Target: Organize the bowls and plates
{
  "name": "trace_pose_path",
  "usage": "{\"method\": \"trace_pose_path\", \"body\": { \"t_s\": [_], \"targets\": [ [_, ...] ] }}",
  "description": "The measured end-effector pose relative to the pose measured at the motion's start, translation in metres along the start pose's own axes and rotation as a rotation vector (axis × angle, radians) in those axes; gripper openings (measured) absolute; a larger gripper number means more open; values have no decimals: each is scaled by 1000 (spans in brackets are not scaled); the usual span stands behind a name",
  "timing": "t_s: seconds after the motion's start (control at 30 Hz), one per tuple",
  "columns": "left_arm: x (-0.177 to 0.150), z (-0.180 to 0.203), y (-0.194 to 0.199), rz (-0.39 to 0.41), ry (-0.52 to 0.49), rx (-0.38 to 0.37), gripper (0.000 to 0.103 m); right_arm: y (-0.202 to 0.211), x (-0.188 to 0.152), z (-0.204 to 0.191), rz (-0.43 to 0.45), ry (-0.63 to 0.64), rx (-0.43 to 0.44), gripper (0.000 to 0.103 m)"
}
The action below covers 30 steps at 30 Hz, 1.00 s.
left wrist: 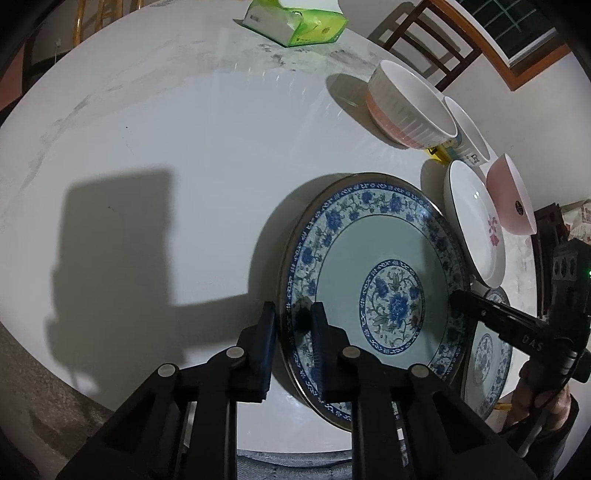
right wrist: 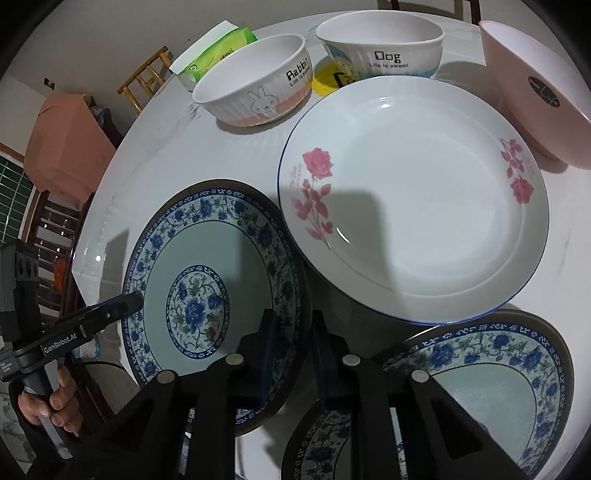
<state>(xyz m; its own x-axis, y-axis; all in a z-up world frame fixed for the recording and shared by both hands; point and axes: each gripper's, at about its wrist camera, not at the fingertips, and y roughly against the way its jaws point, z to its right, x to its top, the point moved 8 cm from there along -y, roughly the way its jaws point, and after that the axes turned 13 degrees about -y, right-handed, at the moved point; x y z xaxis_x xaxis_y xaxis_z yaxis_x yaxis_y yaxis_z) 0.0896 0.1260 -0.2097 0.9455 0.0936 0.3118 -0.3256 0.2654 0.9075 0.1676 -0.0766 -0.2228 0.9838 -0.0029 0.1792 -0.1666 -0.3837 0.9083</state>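
1. Worktop [left wrist: 147, 147] – round, white with a faint marbled pattern; it carries every dish listed below.
2. Blue-flowered plate [left wrist: 369, 258] – pale green well, blue floral rim and centre medallion; it sits near the worktop's front edge, to the left of the other dishes in the right wrist view [right wrist: 207, 266].
3. Left gripper [left wrist: 293, 314] – jaws narrow and closed over the plate's left rim, one finger outside the rim and one inside on the patterned band. It also shows in the right wrist view [right wrist: 125, 302], its tip on that same rim.
4. Right gripper [right wrist: 293, 321] – jaws narrow and closed over the same plate's right rim, one finger over the plate and one outside it. Its dark tip shows at that rim in the left wrist view [left wrist: 461, 299].
5. Second blue-flowered plate [right wrist: 480, 369] – same pattern, just to the right of the first, partly behind the right gripper's fingers.
6. Rose plate [right wrist: 413, 199] – white, with pink roses and a thin blue edge, lying behind both blue plates; whether it touches them cannot be told.
7. Rabbit bowl [right wrist: 255, 85] – white and ribbed with a pink base band, upright behind the first blue plate.
8. Dog bowl [right wrist: 380, 44] – white and ribbed, upright to the right of the rabbit bowl.
9. Pink bowl [right wrist: 535, 92] – at the far right, beside the rose plate.
10. Tissue pack [left wrist: 295, 26] – green, at the worktop's far side.
11. Hand [right wrist: 55, 398] – grips the left gripper's handle.
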Motion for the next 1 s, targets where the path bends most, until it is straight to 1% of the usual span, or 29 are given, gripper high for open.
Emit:
{"method": "trace_pose_path", "body": {
  "t_s": [0.2, 0.4, 0.57, 0.9, 1.0],
  "targets": [
    [0, -2, 3, 2, -6, 20, 15, 4, -11, -3, 19, -3, -7, 18],
    [1, -9, 20, 31, -19, 31, 15, 17, -19, -15, 52, -13, 0, 18],
    [1, -16, 32, 45, -42, 58, 16, 21, -28, -28, 69, -3, 3, 18],
    [-4, -30, 39, 60, -46, 74, 16, 12, -39, -47, 77, -19, 7, 18],
    [-4, -32, 36, 59, -57, 77, 16, 10, -39, -39, 90, -42, 6, 18]
  ]
}}
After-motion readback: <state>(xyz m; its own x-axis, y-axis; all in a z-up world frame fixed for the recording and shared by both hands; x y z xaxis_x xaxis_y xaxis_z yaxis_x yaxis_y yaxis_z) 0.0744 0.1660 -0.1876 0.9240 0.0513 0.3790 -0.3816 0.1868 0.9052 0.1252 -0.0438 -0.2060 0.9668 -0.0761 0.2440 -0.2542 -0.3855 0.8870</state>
